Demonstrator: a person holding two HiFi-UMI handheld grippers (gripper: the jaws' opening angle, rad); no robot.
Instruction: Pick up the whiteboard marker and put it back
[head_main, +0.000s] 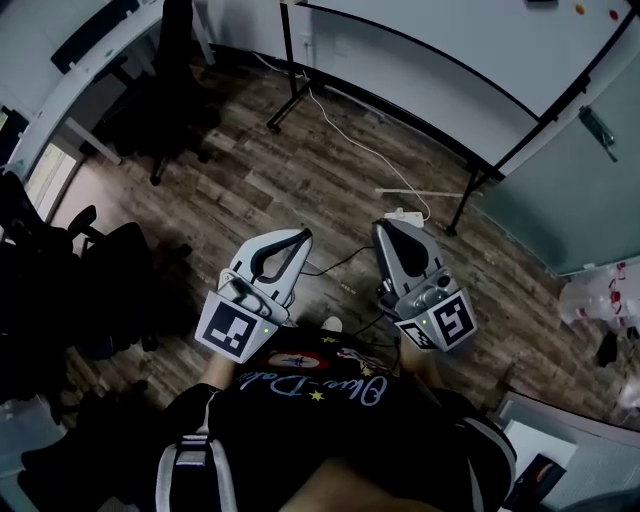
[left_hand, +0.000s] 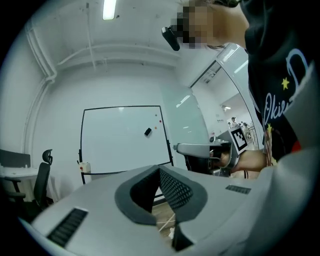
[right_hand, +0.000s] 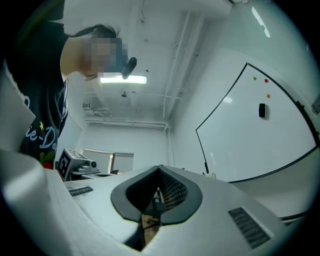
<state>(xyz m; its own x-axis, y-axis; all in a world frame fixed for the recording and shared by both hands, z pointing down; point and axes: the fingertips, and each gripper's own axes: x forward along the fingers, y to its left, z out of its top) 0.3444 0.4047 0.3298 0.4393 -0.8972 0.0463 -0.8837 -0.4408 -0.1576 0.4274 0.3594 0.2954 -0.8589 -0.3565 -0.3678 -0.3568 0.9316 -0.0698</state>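
No whiteboard marker shows in any view. The whiteboard (head_main: 450, 60) stands on a wheeled frame at the far side of the floor; it also shows as the whiteboard (left_hand: 122, 137) and the whiteboard (right_hand: 260, 135), with a black eraser (left_hand: 147, 132) and small magnets stuck on it. My left gripper (head_main: 304, 236) is held close to the body, shut, with nothing between its jaws. My right gripper (head_main: 384, 226) hangs beside it, also shut and empty. Both point toward the board, well short of it. In the left gripper view the right gripper (left_hand: 200, 149) shows at the right.
A white power strip (head_main: 405, 215) with a cable lies on the wood floor under the board. A black office chair (head_main: 170, 90) stands by a white desk (head_main: 90, 60) at the far left. More dark chairs (head_main: 60, 280) crowd the left. A glass panel (head_main: 570, 180) rises at the right.
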